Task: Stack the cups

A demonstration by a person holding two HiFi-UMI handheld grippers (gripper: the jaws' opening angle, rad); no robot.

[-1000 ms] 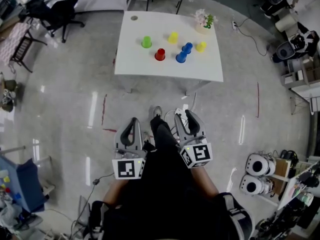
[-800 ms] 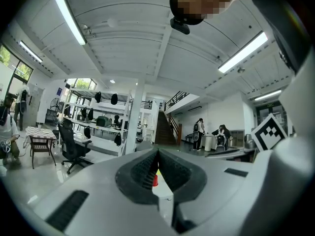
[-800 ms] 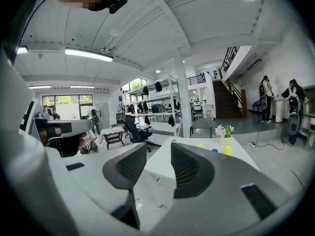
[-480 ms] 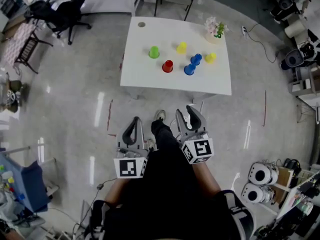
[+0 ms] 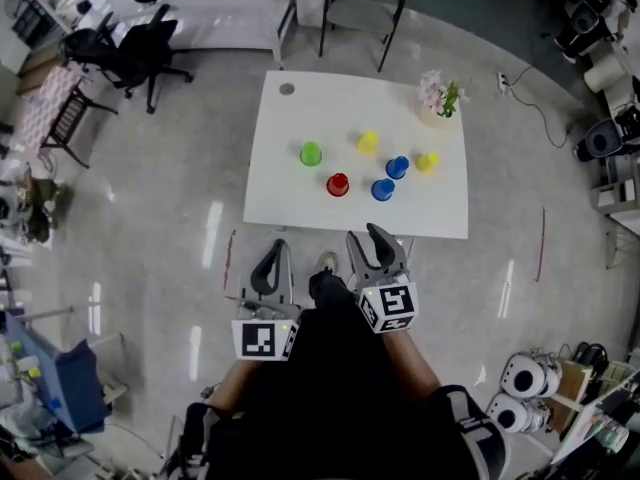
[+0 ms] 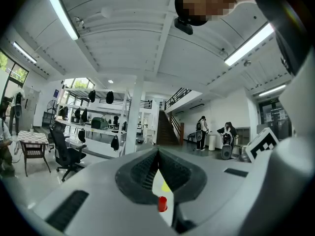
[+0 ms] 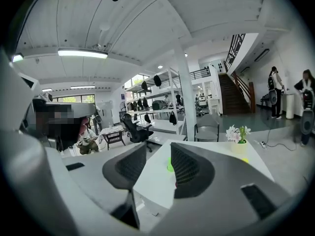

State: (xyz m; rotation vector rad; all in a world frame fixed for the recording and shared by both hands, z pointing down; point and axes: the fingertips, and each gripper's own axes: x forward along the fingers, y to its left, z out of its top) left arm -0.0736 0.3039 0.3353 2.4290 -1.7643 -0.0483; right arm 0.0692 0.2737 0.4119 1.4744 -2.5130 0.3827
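We hold both grippers short of white table (image 5: 290,118), well apart from cups; left gripper (image 5: 272,255) jaws together at tips, nothing between; right gripper (image 5: 371,240) jaws apart, empty; each cube bears black-and-white square marker, only print we make out. Six cups stand separate on table, none stacked: green cup (image 5: 311,153) at left; rear yellow cup (image 5: 368,142); right yellow cup (image 5: 427,162); rear blue cup (image 5: 397,167) just beside front blue cup (image 5: 383,189); red cup (image 5: 338,184) near front; flower pot (image 5: 437,103) at far right corner.
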